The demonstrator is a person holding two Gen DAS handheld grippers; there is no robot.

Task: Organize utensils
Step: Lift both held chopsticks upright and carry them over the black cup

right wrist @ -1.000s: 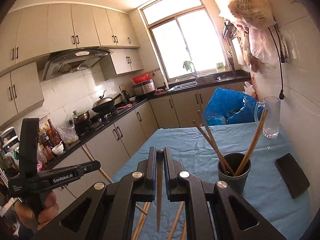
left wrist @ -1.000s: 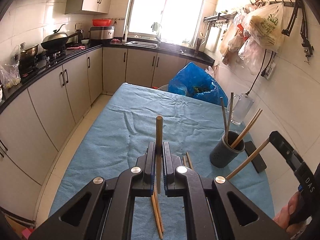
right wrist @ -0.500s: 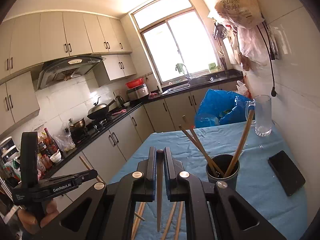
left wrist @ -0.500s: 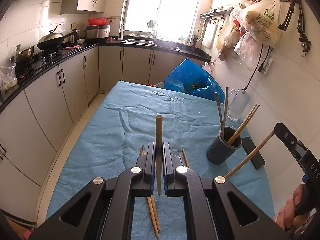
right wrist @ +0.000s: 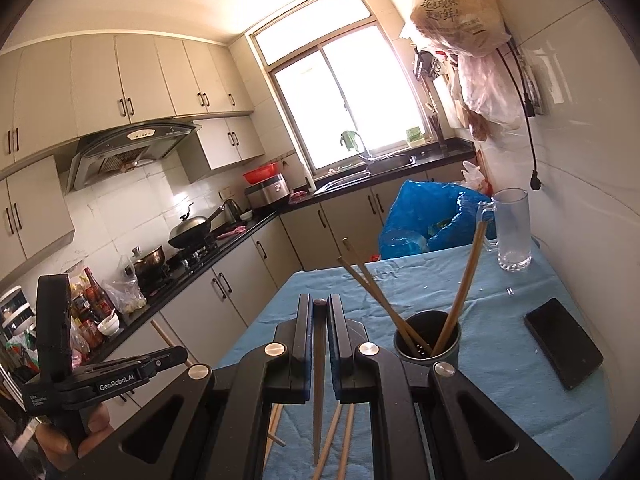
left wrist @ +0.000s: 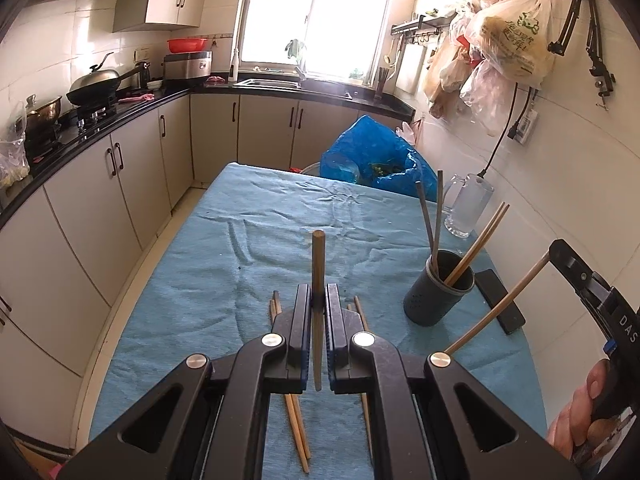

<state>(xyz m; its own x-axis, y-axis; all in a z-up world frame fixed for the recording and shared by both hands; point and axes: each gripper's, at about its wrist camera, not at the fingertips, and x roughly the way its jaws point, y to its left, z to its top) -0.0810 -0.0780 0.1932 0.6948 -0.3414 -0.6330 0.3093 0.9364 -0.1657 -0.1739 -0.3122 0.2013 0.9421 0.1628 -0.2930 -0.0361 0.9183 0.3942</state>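
My left gripper (left wrist: pixel 318 300) is shut on a wooden chopstick (left wrist: pixel 318 256) that stands upright above the blue cloth (left wrist: pixel 240 264). My right gripper (right wrist: pixel 319 312) is shut on another wooden chopstick (right wrist: pixel 319 380); it also shows at the right of the left wrist view (left wrist: pixel 500 304), held aslant. A dark utensil cup (left wrist: pixel 438 290) with several chopsticks in it stands right of my left gripper, and just right of my right gripper (right wrist: pixel 426 340). Loose chopsticks (left wrist: pixel 296 420) lie on the cloth under both grippers.
A black phone (right wrist: pixel 562 342) lies right of the cup. A glass mug (right wrist: pixel 514 236) stands at the far right by the wall. A blue bag (left wrist: pixel 376 160) sits beyond the table's far end. Kitchen counters (left wrist: pixel 100 120) run along the left.
Both grippers have risen and drawn back a little with their chopsticks. The cup and loose chopsticks have not moved.
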